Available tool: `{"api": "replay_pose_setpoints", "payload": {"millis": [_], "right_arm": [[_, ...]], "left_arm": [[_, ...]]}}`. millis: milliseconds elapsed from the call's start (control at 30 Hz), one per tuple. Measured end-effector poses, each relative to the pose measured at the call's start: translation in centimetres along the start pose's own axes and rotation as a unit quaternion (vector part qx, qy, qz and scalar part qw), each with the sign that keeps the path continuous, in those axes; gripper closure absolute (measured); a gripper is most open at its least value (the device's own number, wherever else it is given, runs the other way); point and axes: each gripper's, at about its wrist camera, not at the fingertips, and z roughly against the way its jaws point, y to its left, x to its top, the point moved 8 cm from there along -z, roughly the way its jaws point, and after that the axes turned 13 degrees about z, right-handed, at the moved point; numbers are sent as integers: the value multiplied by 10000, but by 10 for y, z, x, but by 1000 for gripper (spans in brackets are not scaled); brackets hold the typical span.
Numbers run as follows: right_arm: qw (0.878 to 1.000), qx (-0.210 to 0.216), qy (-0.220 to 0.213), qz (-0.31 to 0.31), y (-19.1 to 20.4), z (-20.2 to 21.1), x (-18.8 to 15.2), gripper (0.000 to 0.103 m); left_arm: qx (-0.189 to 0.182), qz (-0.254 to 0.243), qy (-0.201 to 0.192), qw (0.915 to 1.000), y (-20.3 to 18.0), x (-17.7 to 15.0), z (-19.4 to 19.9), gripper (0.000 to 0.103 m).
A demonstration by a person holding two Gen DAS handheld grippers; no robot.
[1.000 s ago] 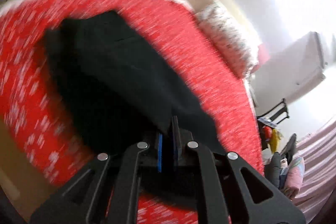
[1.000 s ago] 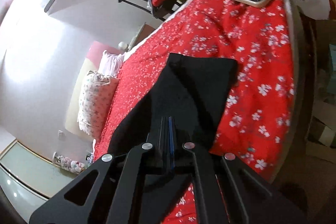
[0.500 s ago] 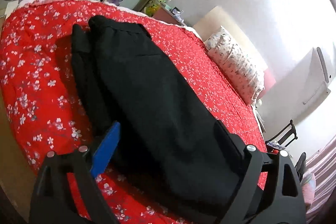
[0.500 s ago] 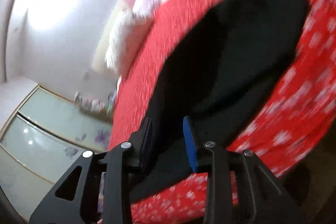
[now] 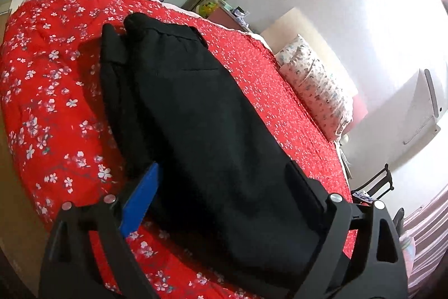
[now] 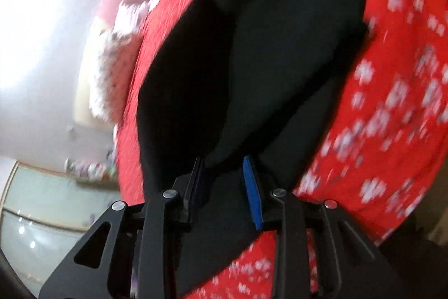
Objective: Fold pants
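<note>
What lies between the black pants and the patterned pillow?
Only bare red floral bedspread lies between the black pants and pillow, clearest in the left wrist view.

surface: bed (image 5: 50, 91), red bedspread with white blossoms | on it: black pants (image 5: 201, 114) laid lengthwise, doubled over | floral pillow (image 5: 316, 83) at far end

The pants (image 5: 201, 114) are matt black cloth, smooth-looking. The bedspread (image 5: 50, 91) is soft red floral fabric, slightly quilted. The far pillow (image 5: 316, 91) is printed cotton, perhaps. The gripper fingers (image 5: 141, 198) look like matt plastic with shiny metal screws.
</note>
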Motion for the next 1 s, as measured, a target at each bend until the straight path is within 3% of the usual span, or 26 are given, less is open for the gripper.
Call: {"api": "replay_pose_setpoints", "payload": {"millis": [33, 133, 300, 433, 500, 600, 667, 733, 833, 1000], "right_arm": [[9999, -56, -107, 59, -1, -2, 6, 72], [9997, -188, -104, 151, -7, -8, 13, 97], [9949, 355, -654, 686, 42, 27, 55, 99], [9816, 676, -1484, 991, 70, 89, 83, 99], [9829, 544, -1562, 809, 47, 102, 76, 99], [9922, -179, -1146, 460, -14, 86, 51, 99], [9957, -242, -888, 101, -43, 72, 32, 99], [9952, -272, -940, -47, -61, 69, 20, 99], [9944, -8, -1052, -82, -67, 78, 14, 99], [9935, -233, -1096, 215, -60, 84, 18, 99]], "left_arm": [[5, -5, -2, 10000, -1, 0, 0, 13], [28, 1, -1, 10000, -1, -1, -2, 12], [76, 0, -9, 10000, -3, 0, -5, 12], [39, 70, 15, 10000, -1, 1, -8, 12], [-10, 118, 39, 9999, 1, 3, -10, 12], [-29, 175, 65, 9998, 4, 5, -12, 12], [-27, 211, 69, 9998, 4, 4, -13, 11], [-54, 223, 80, 9997, 6, 6, -12, 11], [-154, 325, 152, 9992, 10, 9, -12, 11], [-419, 705, 475, 9955, 19, 26, -14, 13]]}}
